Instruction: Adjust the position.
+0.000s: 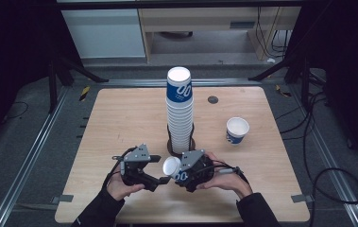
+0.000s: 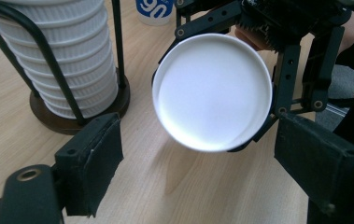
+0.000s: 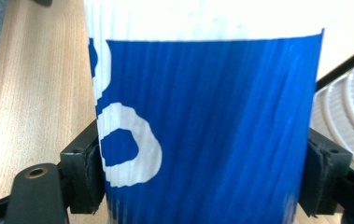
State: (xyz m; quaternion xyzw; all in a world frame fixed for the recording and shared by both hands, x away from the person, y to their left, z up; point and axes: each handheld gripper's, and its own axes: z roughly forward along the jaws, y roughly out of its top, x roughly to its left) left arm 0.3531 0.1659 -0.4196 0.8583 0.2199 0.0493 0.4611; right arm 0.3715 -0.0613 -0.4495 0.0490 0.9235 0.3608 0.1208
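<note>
A blue-and-white paper cup (image 1: 172, 167) lies on its side just above the table, and my right gripper (image 1: 180, 169) is shut on its wall. In the right gripper view the cup's blue wall (image 3: 202, 126) sits squeezed between both pads (image 3: 85, 172). Its white open mouth (image 2: 212, 91) faces my left gripper (image 1: 158, 170), which is open a short way in front of the rim without touching it. A tall stack of matching cups (image 1: 180, 106) stands in a black wire holder (image 2: 79, 105) just behind both grippers.
One more cup (image 1: 237, 130) stands upright and alone at the right of the wooden table (image 1: 120, 118). A small dark disc (image 1: 212, 100) lies near the far edge. Bare wood stretches to the left of the stack.
</note>
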